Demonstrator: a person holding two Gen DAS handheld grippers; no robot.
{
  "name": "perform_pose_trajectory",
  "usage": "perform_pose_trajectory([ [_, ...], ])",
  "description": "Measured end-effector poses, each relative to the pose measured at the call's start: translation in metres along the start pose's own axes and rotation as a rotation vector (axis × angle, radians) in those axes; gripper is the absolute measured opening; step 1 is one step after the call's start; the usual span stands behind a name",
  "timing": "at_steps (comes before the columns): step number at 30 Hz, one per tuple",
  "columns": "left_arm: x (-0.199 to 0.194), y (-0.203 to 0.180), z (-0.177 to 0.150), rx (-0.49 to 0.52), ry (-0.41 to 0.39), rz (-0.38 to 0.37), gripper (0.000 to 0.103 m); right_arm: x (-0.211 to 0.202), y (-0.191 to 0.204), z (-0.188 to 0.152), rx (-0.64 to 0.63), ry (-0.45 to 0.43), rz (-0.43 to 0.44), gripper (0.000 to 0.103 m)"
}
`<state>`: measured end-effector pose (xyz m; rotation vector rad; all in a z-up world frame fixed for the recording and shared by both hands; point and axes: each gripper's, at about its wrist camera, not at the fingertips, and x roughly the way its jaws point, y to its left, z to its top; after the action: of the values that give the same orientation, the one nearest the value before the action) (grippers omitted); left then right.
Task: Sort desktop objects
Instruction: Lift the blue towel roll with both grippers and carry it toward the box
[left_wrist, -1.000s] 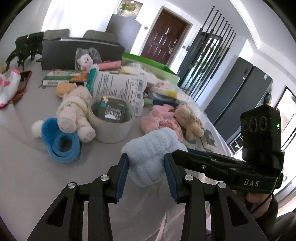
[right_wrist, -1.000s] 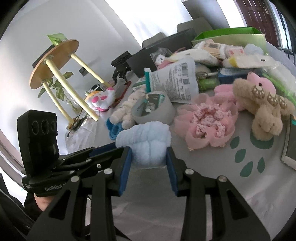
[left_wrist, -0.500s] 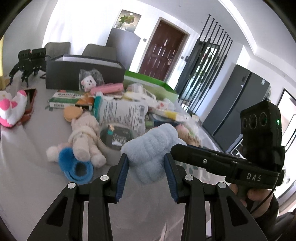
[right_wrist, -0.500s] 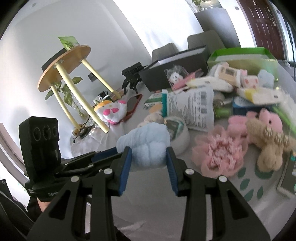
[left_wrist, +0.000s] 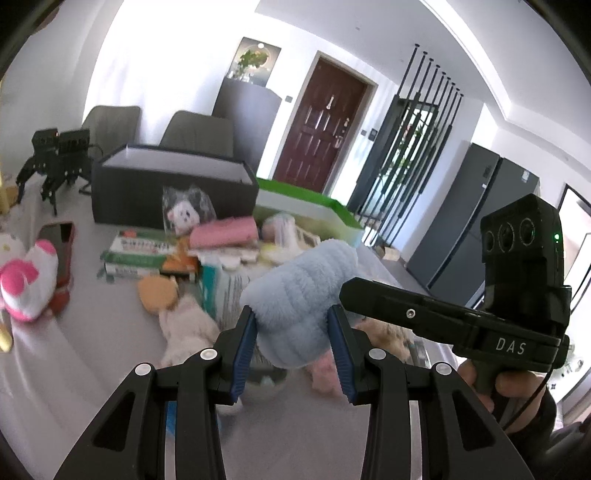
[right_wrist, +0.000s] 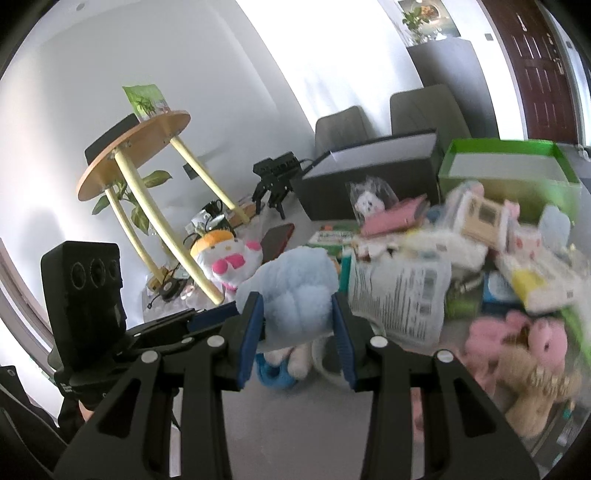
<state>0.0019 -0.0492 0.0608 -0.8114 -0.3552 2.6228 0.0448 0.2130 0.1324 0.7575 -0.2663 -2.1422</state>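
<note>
Fluffy light-blue plush bundle (left_wrist: 295, 295) clamped by left gripper (left_wrist: 291, 350) and right gripper (right_wrist: 297, 332), aloft above grey tabletop (left_wrist: 92, 362). Cluttered toys beneath; black box (left_wrist: 170, 184), green box (right_wrist: 509, 162) at far edge.

A fluffy light-blue plush bundle (left_wrist: 295, 295) is clamped between the blue-padded fingers (left_wrist: 242, 354) of the left gripper (left_wrist: 291, 350) and is held above the grey tabletop (left_wrist: 74, 362). The black right gripper (left_wrist: 461, 317), marked "DAS", is seen at the right edge, its tip touching the bundle. Behind, a black rectangular box (left_wrist: 170, 184) and a green-rimmed box (left_wrist: 314, 214) are seen among blurred toys.
</note>
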Motion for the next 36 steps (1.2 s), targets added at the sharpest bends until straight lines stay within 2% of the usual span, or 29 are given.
perform_pose_trajectory([
  [15,0.002,0.015,0.082,0.077,-0.103,0.003,0.04,0.018,0.011,0.083,-0.062,-0.091,0.022,0.039],
  [22,0.001,0.023,0.115,0.111,-0.146,0.033,0.04,0.03,0.018,0.116,-0.093,-0.119,0.042,0.039],
  [36,0.015,0.041,0.16,0.145,-0.195,0.078,0.04,0.053,0.015,0.167,-0.123,-0.152,0.064,0.039],
])
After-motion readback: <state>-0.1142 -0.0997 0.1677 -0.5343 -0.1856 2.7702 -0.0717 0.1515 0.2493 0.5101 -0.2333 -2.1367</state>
